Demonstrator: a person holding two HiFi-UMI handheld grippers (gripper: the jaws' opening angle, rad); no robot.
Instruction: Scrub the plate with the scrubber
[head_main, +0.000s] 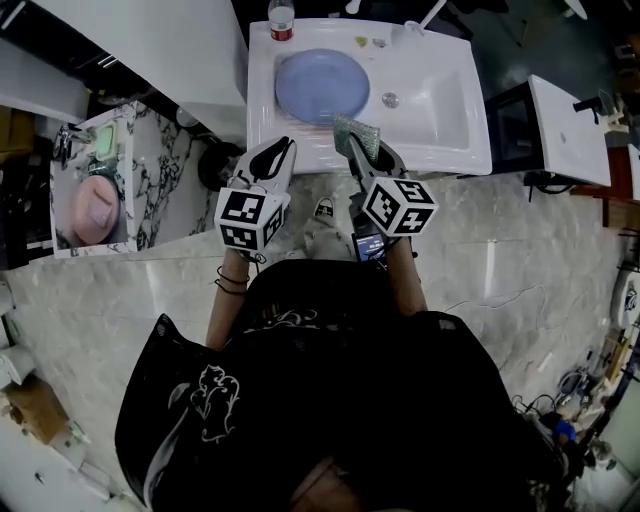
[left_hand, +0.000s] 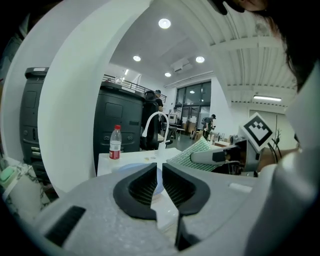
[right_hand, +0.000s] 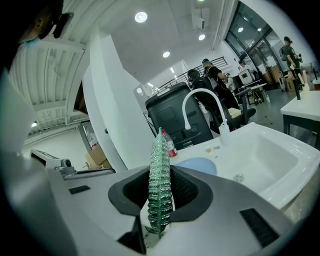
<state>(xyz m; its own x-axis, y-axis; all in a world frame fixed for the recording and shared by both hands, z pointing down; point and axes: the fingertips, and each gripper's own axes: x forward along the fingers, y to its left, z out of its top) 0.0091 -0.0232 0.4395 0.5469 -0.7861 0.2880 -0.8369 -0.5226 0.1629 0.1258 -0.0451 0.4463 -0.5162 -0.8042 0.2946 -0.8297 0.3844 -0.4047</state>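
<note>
A light blue plate (head_main: 322, 85) lies flat in the left part of the white sink (head_main: 455, 150). My right gripper (head_main: 358, 140) is shut on a green mesh scrubber (head_main: 355, 133), held just over the sink's front rim, near the plate's front edge. In the right gripper view the scrubber (right_hand: 160, 185) stands upright between the jaws, with the plate (right_hand: 197, 166) beyond. My left gripper (head_main: 280, 150) is shut on nothing, hovering by the sink's front left rim. In the left gripper view, the plate (left_hand: 127, 168) lies past that gripper (left_hand: 159, 172) and the scrubber (left_hand: 192, 155) shows to the right.
A red-capped bottle (head_main: 282, 20) stands at the sink's back left corner. The white faucet (right_hand: 200, 100) rises at the back, and the drain (head_main: 390, 99) sits right of the plate. A marble side counter (head_main: 150, 190) is at the left; a black cabinet (head_main: 510, 125) at the right.
</note>
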